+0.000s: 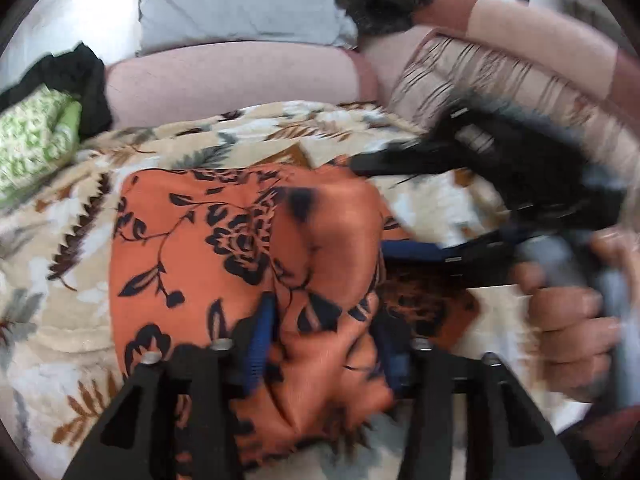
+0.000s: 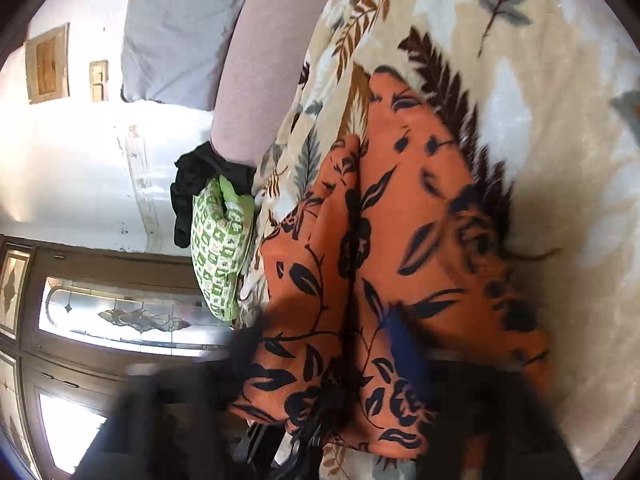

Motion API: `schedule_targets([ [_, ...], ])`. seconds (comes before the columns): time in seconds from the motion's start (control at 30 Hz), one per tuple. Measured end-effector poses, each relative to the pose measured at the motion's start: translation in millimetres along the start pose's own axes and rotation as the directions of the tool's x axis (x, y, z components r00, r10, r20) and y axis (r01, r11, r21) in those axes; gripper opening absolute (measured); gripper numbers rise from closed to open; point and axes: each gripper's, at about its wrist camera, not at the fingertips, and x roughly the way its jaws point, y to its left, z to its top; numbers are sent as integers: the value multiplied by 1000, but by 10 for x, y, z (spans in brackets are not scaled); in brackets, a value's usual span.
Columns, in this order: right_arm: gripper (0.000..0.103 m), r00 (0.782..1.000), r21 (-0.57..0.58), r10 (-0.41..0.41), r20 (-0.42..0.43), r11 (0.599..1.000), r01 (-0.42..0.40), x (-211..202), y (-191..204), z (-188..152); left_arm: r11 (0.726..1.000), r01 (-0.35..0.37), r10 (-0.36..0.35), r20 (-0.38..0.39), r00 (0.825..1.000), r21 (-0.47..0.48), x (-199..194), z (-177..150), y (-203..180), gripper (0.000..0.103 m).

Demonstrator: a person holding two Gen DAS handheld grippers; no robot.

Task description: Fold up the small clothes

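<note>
Your orange garment with the black flower print (image 1: 192,240) lies on the leaf-patterned blanket (image 1: 52,264) that covers the bed, one part spread flat toward the pillows and a bunched fold rising between the fingers of your left tongs (image 1: 324,344); those tongs stand parted, their blue pads (image 1: 260,344) on either side of the fold with cloth loose between them, so they are released rather than clenched. Your right tongs (image 1: 400,204) reach in from the right in the left wrist view, blurred, their black fingers spread wide with the garment's edge near the lower blue pad; your hand (image 1: 568,316) wraps the grey handle behind them. In the right wrist view the same garment (image 2: 380,260) fills the middle, folded along a long crease, and one blue pad (image 2: 408,356) lies over it, too blurred to tell whether it touches. Beyond the blanket's edge sit a green-patterned cloth (image 2: 220,248) and a black cloth (image 2: 200,184), touching each other; a grey pillow (image 1: 236,0) and a pink bolster (image 1: 232,76) lie at the head of the bed.
</note>
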Motion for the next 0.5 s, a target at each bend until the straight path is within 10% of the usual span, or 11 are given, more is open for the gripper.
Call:
schedule_targets([
  [0.17,75,1000,-47,-5,-25,999,4,173,155,-106,990,95,-104,83,991,107,-461,-43,-25,67],
  [0.5,75,982,-134,-186,40,973,190,338,309,-200,983,-167,166,-22,986,-77,-432,-113,859,71],
])
